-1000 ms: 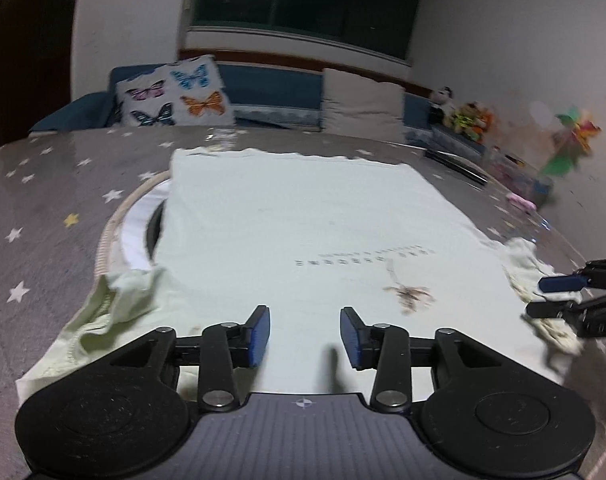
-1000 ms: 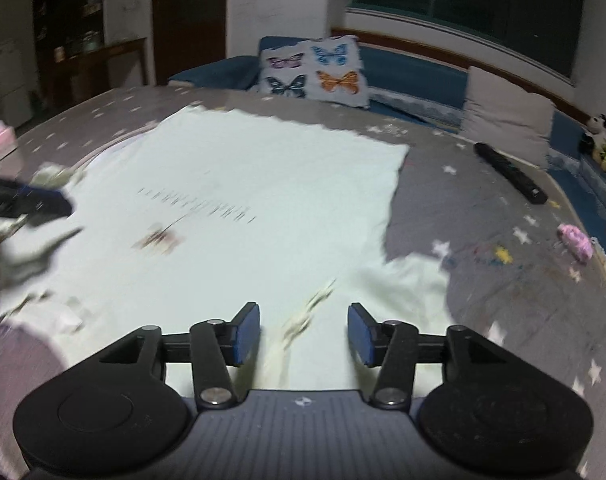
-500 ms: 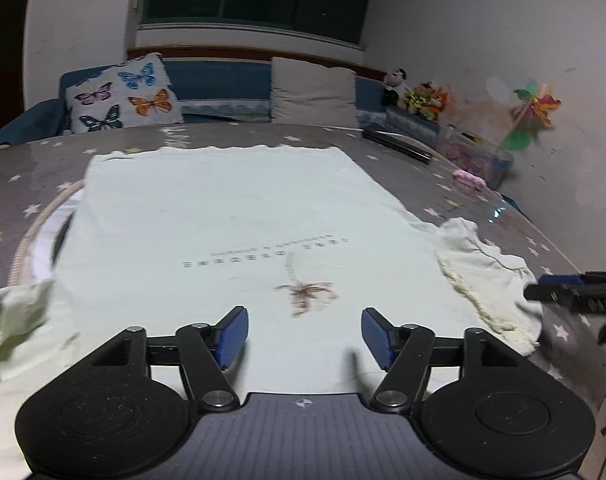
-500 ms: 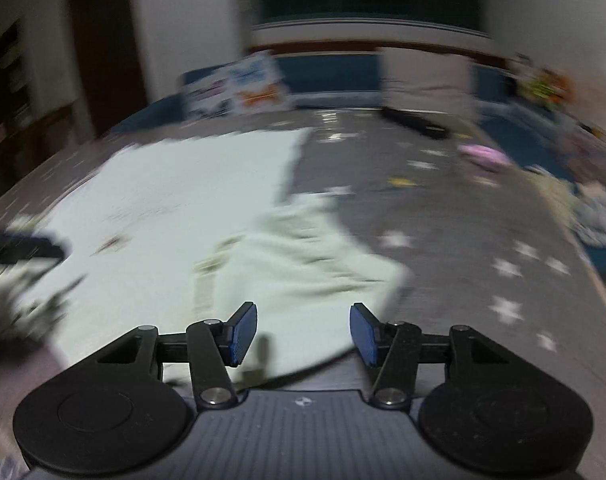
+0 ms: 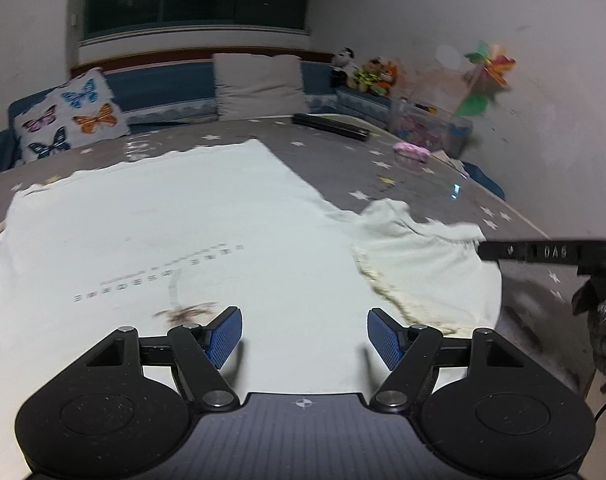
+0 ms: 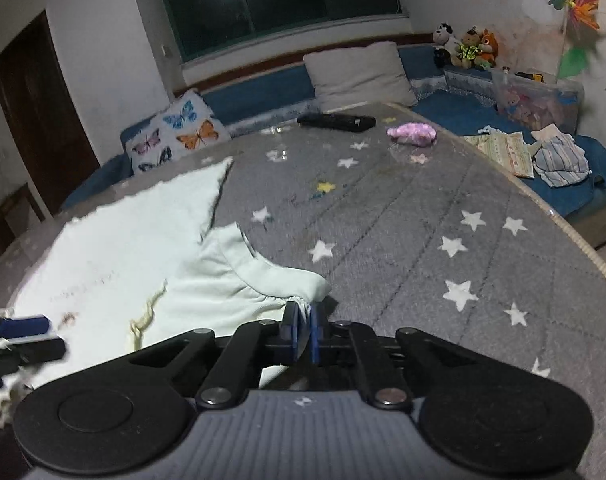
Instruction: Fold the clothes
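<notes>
Both grippers have swung toward the sleeve: right gripper now pinches its cuff; left gripper is opening, empty. Thin pinch may slip mid-fold.

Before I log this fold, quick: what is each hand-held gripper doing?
Left hand-held gripper: jaws opening, nothing between them, over the shirt.
Right hand-held gripper: shut on the shirt's sleeve.

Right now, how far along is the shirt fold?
Done: shirt spread flat on the table, no fold made. In hand: right gripper shut on the sleeve edge; left gripper opening above the shirt, holding nothing. Left: every fold.
</notes>
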A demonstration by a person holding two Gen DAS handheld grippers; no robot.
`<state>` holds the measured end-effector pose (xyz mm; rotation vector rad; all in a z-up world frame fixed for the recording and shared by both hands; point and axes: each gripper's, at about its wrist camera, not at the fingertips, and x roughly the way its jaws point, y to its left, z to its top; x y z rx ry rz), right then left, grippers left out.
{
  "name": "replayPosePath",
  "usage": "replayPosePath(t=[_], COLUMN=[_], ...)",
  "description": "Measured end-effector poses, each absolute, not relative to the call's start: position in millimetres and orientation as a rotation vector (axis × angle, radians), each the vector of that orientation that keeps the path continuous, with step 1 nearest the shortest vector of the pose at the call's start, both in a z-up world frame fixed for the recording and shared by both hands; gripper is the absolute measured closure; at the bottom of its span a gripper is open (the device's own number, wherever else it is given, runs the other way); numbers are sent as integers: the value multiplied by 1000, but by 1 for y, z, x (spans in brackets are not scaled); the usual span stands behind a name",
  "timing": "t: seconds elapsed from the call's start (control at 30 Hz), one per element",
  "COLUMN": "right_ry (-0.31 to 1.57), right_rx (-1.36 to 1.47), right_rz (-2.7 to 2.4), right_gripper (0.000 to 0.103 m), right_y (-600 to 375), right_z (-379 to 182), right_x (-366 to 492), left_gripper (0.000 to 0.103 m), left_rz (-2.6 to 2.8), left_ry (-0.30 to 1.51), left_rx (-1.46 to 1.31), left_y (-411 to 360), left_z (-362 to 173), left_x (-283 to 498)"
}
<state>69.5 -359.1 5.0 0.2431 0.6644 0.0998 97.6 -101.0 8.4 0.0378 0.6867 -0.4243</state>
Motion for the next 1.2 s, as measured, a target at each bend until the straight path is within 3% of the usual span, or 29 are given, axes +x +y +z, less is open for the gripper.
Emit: replayPosePath(t=[0.37,0.73,0.97,1.2], right_ry=[583,515,613,675], right_rx=[254,128,3,84], right_rz=[170,361,549,523], right_gripper=[98,98,93,90], right_y=[-351,-290,-233,-252], right_z=[38,76,52,36], right_x=[59,57,64,62], left_gripper=[29,29,28,28], left_rz=[-484,-514,-481,-443], left_ry=[712,696,690,670], left_rx=[115,83,61,36], left_y=[-143,-130,-99,-81], left_z=[-11,-11,-9,-1], left_x=[105,96,79,79])
